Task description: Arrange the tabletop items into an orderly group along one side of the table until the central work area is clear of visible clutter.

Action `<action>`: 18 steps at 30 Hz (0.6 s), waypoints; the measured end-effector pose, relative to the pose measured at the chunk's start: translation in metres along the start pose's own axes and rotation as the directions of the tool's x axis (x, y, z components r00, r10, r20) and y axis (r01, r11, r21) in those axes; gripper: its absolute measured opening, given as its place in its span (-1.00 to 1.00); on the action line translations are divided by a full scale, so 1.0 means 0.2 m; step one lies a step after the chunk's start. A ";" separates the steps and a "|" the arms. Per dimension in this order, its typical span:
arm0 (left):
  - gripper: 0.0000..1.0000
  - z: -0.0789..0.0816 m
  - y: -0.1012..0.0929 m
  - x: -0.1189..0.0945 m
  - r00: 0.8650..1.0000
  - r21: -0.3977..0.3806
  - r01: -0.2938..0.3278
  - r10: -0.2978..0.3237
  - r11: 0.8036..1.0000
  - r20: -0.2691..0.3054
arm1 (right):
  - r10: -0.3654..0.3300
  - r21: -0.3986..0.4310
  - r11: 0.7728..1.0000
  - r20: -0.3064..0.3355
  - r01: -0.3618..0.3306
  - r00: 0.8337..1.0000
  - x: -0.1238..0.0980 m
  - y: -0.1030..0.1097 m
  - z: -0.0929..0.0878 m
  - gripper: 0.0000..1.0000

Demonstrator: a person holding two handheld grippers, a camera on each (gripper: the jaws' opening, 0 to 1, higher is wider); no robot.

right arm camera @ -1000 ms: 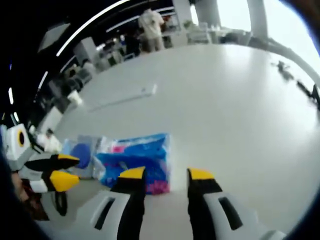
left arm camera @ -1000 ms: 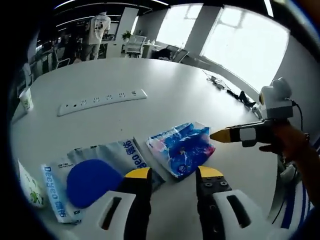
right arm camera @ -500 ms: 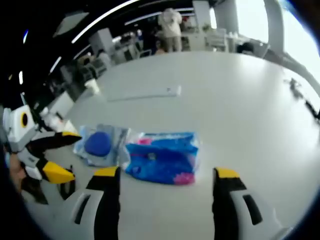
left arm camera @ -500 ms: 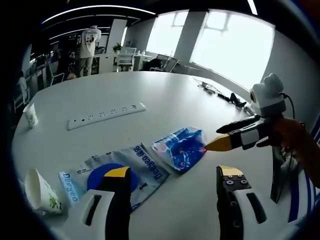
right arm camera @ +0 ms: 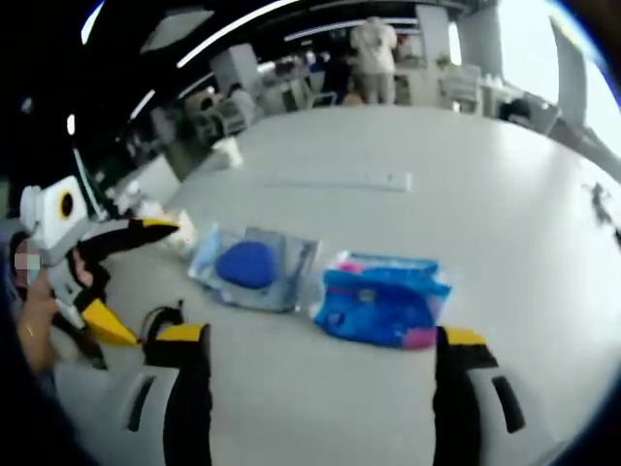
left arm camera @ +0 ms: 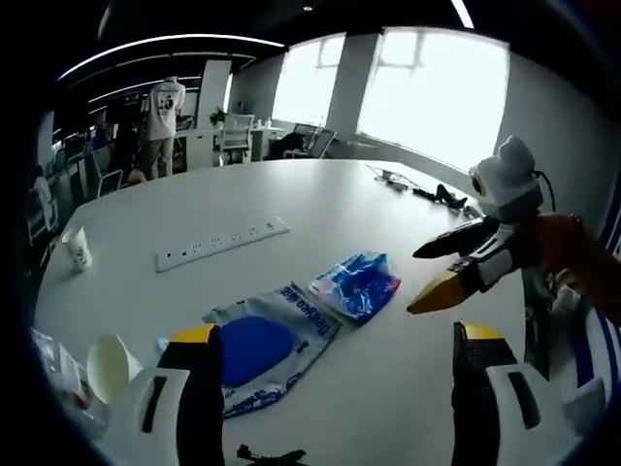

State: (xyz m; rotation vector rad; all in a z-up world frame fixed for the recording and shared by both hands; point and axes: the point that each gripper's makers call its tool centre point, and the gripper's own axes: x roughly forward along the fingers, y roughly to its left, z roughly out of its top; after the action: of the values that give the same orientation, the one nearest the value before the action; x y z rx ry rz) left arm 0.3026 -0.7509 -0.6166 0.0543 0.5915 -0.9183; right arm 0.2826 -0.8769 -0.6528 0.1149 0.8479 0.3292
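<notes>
A blue tissue pack (left arm camera: 357, 284) (right arm camera: 380, 301) lies on the white table (left arm camera: 320, 194), touching a grey wipes pack with a blue round lid (left arm camera: 262, 345) (right arm camera: 254, 267). My left gripper (left arm camera: 340, 335) is open wide, well short of both packs, nothing between its jaws. My right gripper (right arm camera: 322, 337) is also open wide and holds nothing, the tissue pack just beyond its jaws. In the left gripper view the right gripper (left arm camera: 422, 279) comes in from the right, jaws apart, beside the tissue pack. In the right gripper view the left gripper (right arm camera: 136, 282) shows at the left.
A white power strip (left arm camera: 223, 243) (right arm camera: 340, 180) lies farther out. One paper cup (left arm camera: 76, 248) (right arm camera: 228, 150) stands upright near the edge; another cup (left arm camera: 109, 367) (right arm camera: 179, 233) lies tipped by the wipes pack. A black cable (left arm camera: 267, 454) (right arm camera: 165, 318) lies near me. A person (left arm camera: 165, 102) stands far off.
Both grippers have opened wider. Both cameras have drawn back from the packs, so more of the table, the cups and the cable have come into sight. The packs lie where they were.
</notes>
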 end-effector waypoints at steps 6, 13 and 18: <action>1.00 0.00 -0.01 -0.10 1.000 -0.006 0.015 -0.015 1.000 0.024 | 0.065 -0.025 0.998 0.014 -0.065 0.998 0.01 0.12 -0.01 0.93; 1.00 -0.07 -0.01 -0.21 1.000 0.001 0.015 -0.015 1.000 0.024 | 0.135 -0.068 0.989 0.013 -0.134 0.991 0.01 0.26 -0.04 0.97; 1.00 -0.13 0.01 -0.29 1.000 0.025 -0.012 0.012 1.000 0.012 | 0.208 -0.115 0.972 0.011 -0.205 0.978 0.02 0.37 -0.06 0.99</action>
State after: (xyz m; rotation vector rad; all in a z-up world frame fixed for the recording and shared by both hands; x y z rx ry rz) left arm 0.2658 -0.6997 -0.6087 0.0750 0.5684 -0.9142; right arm 0.2582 -0.8059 -0.6454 0.1011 0.7937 0.5696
